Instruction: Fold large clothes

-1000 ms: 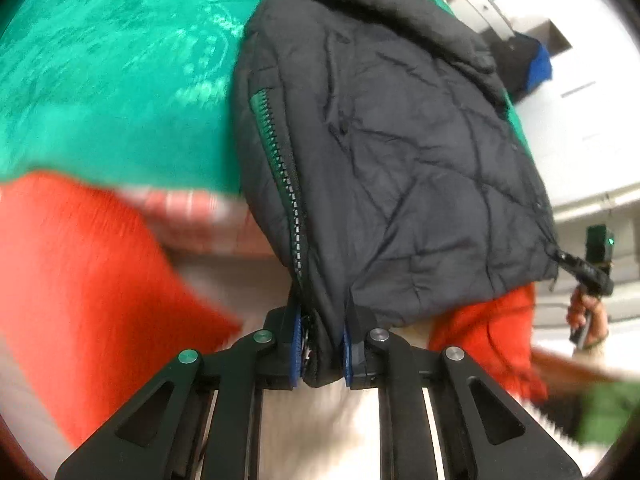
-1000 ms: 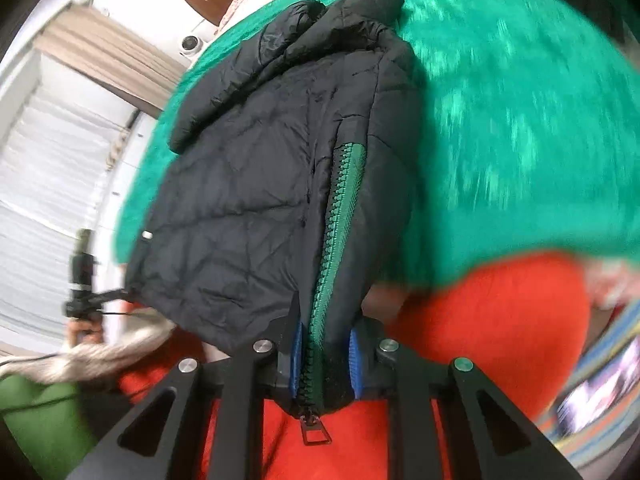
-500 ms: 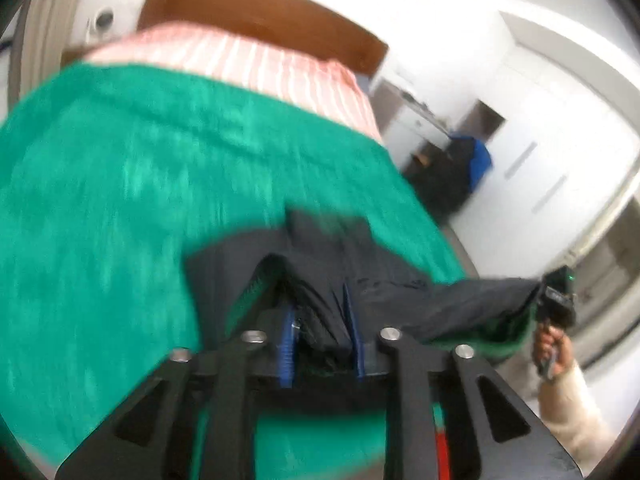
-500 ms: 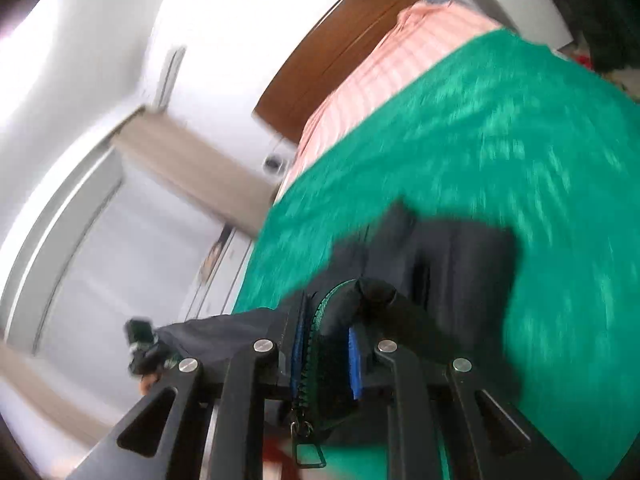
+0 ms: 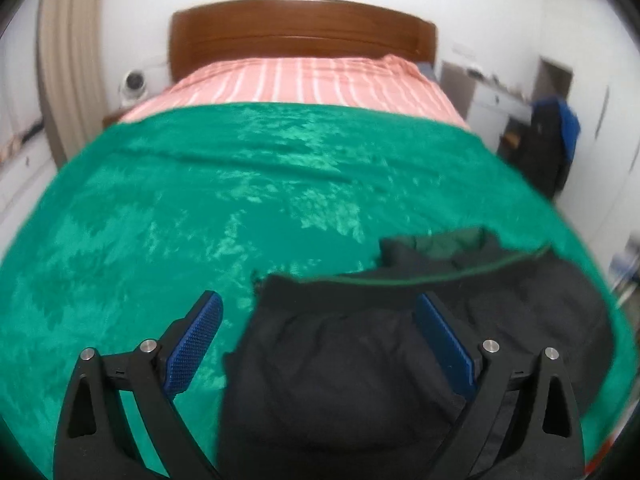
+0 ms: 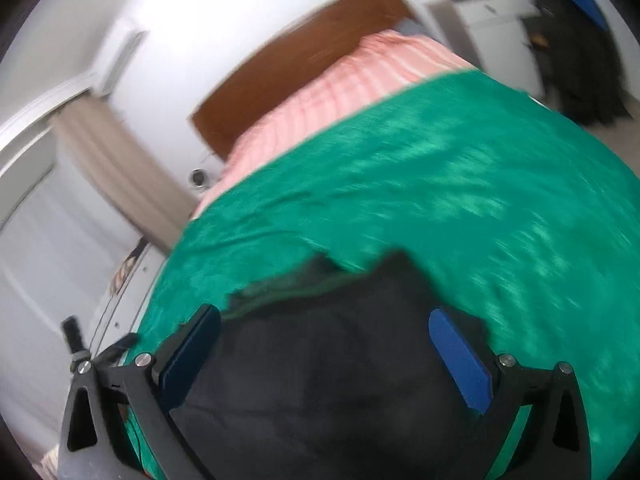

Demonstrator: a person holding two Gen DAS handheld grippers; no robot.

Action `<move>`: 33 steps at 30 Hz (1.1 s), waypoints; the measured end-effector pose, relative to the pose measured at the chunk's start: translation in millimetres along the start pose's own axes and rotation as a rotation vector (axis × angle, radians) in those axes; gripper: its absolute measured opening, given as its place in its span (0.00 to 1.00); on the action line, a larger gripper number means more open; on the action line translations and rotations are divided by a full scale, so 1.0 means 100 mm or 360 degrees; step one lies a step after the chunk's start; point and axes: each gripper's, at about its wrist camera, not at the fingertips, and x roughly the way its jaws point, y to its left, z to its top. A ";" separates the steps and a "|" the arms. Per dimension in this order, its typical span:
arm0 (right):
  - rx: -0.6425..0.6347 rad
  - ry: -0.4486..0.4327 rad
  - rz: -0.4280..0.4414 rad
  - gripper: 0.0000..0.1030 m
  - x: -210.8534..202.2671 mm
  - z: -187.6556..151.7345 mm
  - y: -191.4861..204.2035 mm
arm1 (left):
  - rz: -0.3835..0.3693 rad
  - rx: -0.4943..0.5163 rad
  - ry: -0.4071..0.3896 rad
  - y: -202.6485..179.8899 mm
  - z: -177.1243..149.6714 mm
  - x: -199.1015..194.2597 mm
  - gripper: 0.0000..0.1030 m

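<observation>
the black quilted puffer jacket with green lining (image 5: 400, 344) lies bunched on the near part of the green plush blanket (image 5: 200, 208) covering the bed. it looks light, soft and slippery, likely to spring back; i'd take it by the hem or zipper edge. the left gripper (image 5: 320, 344) and right gripper (image 6: 328, 356) both hover with jaws wide apart, gripping nothing. sleeves are hidden, and the right view is blurred.

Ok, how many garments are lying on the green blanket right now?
1: the black jacket, lying at the near edge of the green blanket, between the open left gripper fingers. Anything below the frame would be hidden.
</observation>
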 end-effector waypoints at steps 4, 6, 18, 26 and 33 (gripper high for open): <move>-0.0402 -0.0122 0.0075 1.00 0.32 -0.10 0.77 | -0.0012 0.0104 -0.0093 -0.33 0.10 0.18 0.95; -0.0528 -0.0145 0.0058 1.00 0.61 -0.22 0.86 | -0.0009 0.0103 -0.0117 -0.36 0.12 0.35 0.97; -0.0039 -0.0018 0.0105 0.97 1.59 -0.77 -0.24 | -0.0265 -0.0602 0.0073 0.64 -0.43 1.21 1.00; 0.0042 -0.0051 0.0208 0.97 1.32 -0.80 -0.37 | -0.0240 -0.0583 0.0064 0.58 -0.50 1.33 1.00; 0.0067 -0.0069 0.0235 0.96 1.28 -0.82 -0.41 | -0.0214 -0.0566 0.0070 0.55 -0.51 1.35 1.00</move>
